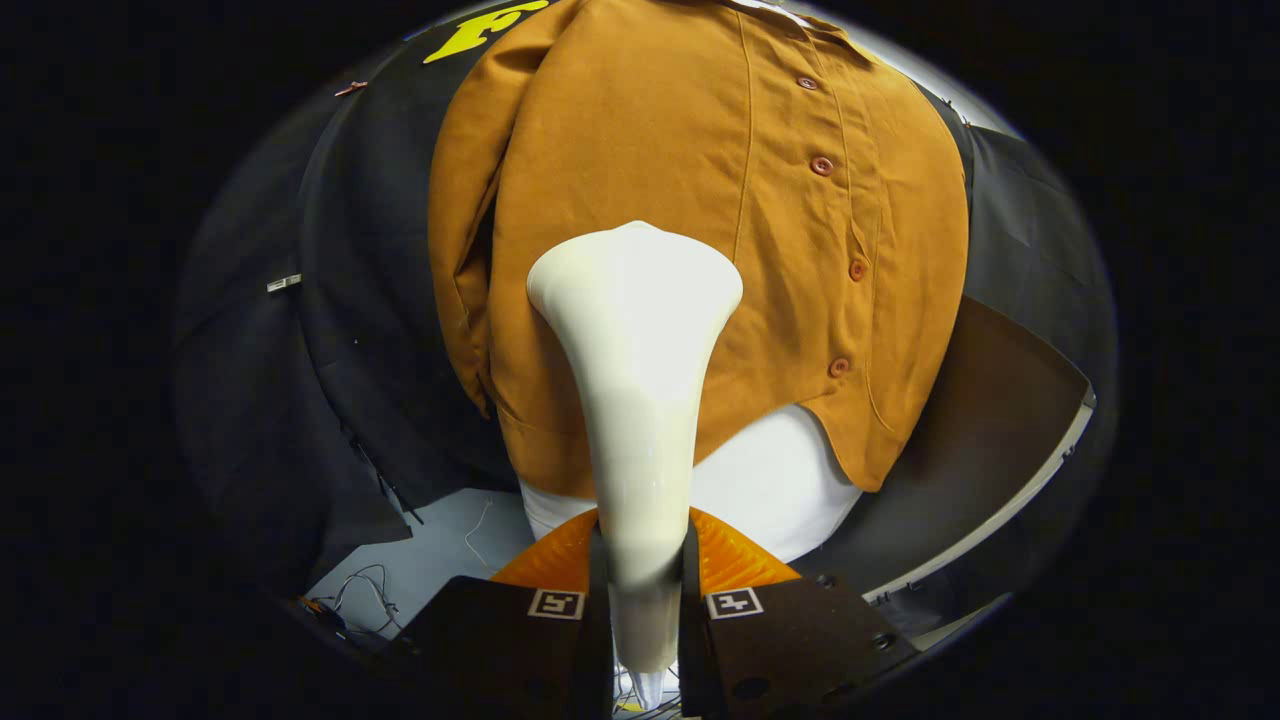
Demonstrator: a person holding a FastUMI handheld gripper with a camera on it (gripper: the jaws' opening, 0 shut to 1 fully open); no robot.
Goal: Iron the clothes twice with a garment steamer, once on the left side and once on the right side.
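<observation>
Steamer [640, 400]: white, glossy, smooth plastic. Narrow handle widening to a broad, flat-topped flared head. Long axis runs straight ahead from the tongs [646, 600]; head points forward, at the shirt [720, 220]. Handle sits between the two fingers, head well beyond them, in front of the shirt's lower front panel; contact between head and cloth cannot be told.

Tongs: closed down to the width of the handle, both fingers pressing its sides, one on each flank. Each finger carries a small square marker.

Shirt: mustard-brown, button-front, hanging upright ahead of the tongs. Row of round brown buttons [822, 166] runs down to the right of the steamer head; sleeve [470, 220] hangs to its left. Curved hem lies just past the fingertips.

White undergarment [780, 480]: shows below the hem, either side of the handle.
</observation>
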